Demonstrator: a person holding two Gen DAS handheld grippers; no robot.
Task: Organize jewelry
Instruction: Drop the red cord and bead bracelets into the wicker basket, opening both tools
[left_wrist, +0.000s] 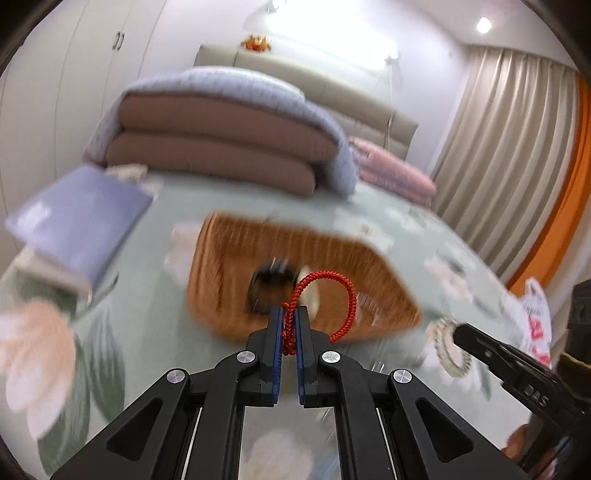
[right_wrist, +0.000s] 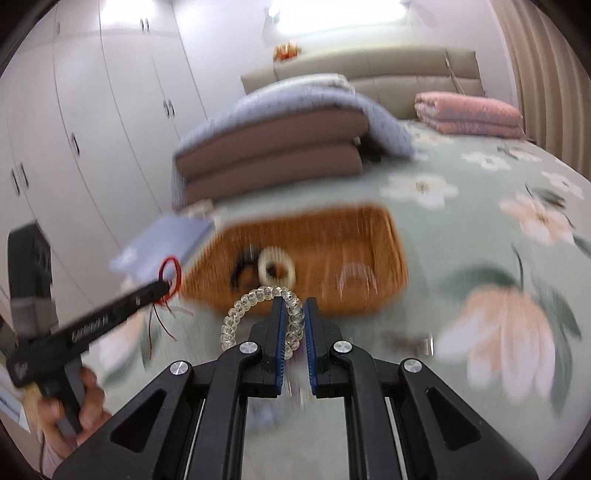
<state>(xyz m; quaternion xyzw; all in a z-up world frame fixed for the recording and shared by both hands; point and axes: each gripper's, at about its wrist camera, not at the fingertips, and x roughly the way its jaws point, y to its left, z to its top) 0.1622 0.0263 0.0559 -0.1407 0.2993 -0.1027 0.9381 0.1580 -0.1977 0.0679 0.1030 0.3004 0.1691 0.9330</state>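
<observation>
Two grippers each pinch a piece of jewelry above a floral bedspread (right_wrist: 461, 177). The left gripper (left_wrist: 289, 314) is closed on a red braided bracelet (left_wrist: 332, 291), whose loop stands up beyond the fingertips. The right gripper (right_wrist: 294, 304) is closed on a clear coiled bracelet (right_wrist: 255, 301) that curves off to the left of its fingers. Just past both lies a woven tray (right_wrist: 332, 236) holding a black ring-shaped item (right_wrist: 242, 267) and a cream one (right_wrist: 277, 267), touching each other. Behind the tray sit folded quilts (right_wrist: 273, 147); a lavender box (left_wrist: 77, 218) lies to its left.
</observation>
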